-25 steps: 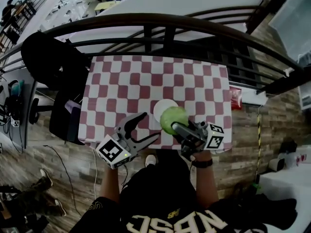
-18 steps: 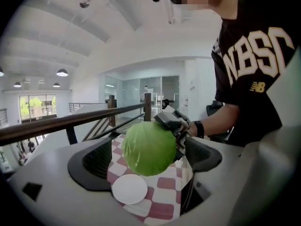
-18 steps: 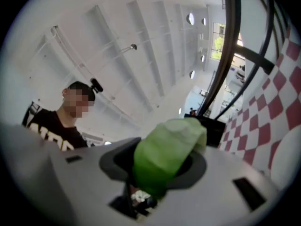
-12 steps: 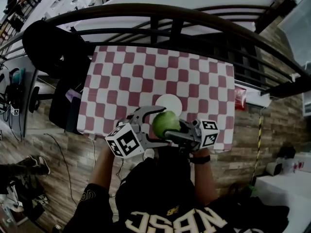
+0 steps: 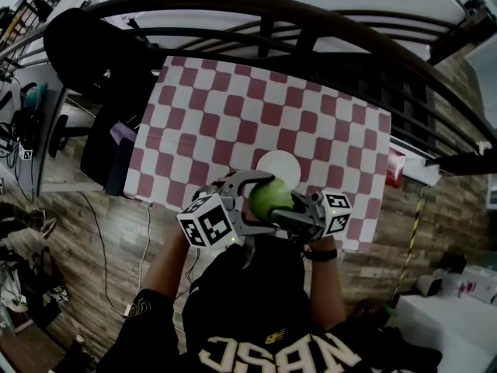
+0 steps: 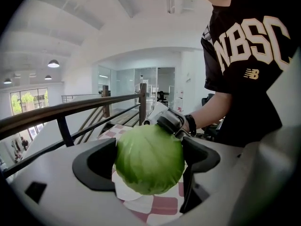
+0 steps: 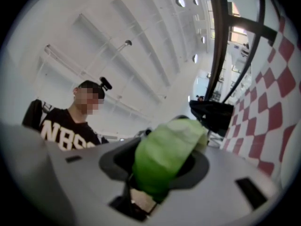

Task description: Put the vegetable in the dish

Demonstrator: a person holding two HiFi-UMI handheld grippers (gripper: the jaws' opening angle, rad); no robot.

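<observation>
Head view: w/ cabbage [image 5: 270,199] pinched in right tool [image 5: 277,208], left tool [image 5: 262,200] spread wide round it & just narrowing, short of dish [image 5: 281,162], may slip & roll off tabletop [image 5: 233,107] if released early.

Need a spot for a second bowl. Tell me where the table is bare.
Bare checkered cloth runs from the white dish back to the railing and out to both side edges. Crowded: the near edge by the dish, where the cabbage is held.
</observation>
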